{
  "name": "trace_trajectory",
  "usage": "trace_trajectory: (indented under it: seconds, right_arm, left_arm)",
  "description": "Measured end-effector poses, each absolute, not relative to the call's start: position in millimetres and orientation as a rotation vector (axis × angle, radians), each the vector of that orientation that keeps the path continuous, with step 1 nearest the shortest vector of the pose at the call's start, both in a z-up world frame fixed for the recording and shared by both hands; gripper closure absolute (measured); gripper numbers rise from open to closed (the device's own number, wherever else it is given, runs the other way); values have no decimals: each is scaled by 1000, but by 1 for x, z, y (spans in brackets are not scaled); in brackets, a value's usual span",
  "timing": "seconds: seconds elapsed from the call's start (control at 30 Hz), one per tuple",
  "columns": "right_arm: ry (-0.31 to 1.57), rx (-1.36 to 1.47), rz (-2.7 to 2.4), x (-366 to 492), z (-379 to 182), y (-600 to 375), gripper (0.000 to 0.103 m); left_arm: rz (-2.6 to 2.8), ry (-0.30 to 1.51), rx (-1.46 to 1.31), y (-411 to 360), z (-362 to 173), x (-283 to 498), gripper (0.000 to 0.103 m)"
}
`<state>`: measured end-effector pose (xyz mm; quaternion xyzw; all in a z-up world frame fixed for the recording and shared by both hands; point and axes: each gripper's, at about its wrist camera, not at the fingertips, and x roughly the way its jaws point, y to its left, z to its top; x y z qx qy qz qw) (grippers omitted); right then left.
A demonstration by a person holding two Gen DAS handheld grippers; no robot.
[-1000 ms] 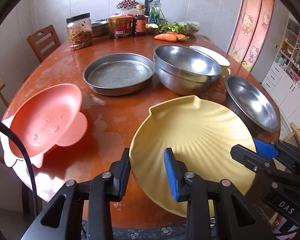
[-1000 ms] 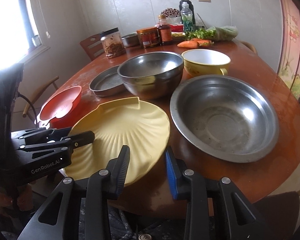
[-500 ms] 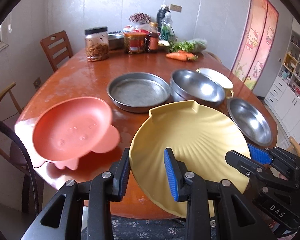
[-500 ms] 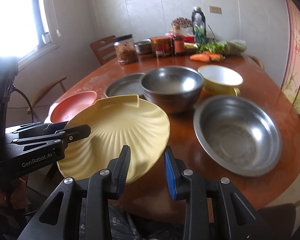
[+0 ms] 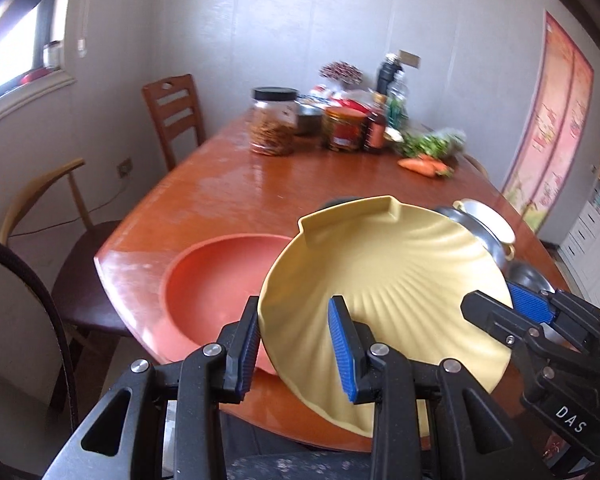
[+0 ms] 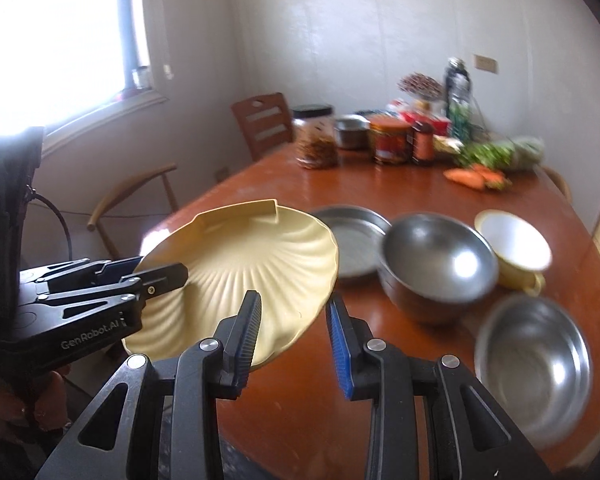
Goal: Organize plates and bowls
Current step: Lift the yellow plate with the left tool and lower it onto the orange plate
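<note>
Yellow shell plate (image 5: 384, 280) up off the bench (image 5: 260, 184), tilted; notched hinge end points far, fluted edge near. Left claw (image 5: 294, 344) nips its near-left rim, right claw (image 6: 294, 340) its near-right rim, both narrow and clamped on it. Orange dish (image 5: 216, 280) lies just beyond and left, under the plate's left edge: likely landing spot, nearer the left claw.

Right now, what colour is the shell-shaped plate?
Pale yellow shell-shaped plate, with ridges fanning out; clearest in the left wrist view.
</note>
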<state>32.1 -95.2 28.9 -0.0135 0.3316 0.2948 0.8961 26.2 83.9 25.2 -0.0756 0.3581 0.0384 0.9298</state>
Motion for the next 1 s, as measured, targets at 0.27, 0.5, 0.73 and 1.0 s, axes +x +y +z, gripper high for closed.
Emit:
trace_trajectory:
  seconds: [0.27,0.5,0.73,1.0]
  right_arm:
    - [661,-67,694,52,36,-44,68]
    - [702,-98,716,70,18,-8,68]
    - [783,-109,698,89,-11,3,68]
    - [828,-104,700,100,-27,10,67]
  left_arm:
    - [174,715,-186,128,27,31,69]
    - [201,767,-217,154,7,50,69]
    - [192,819,-213,158,-15,67,69]
    - [207,827,-197,164,-24,75,69]
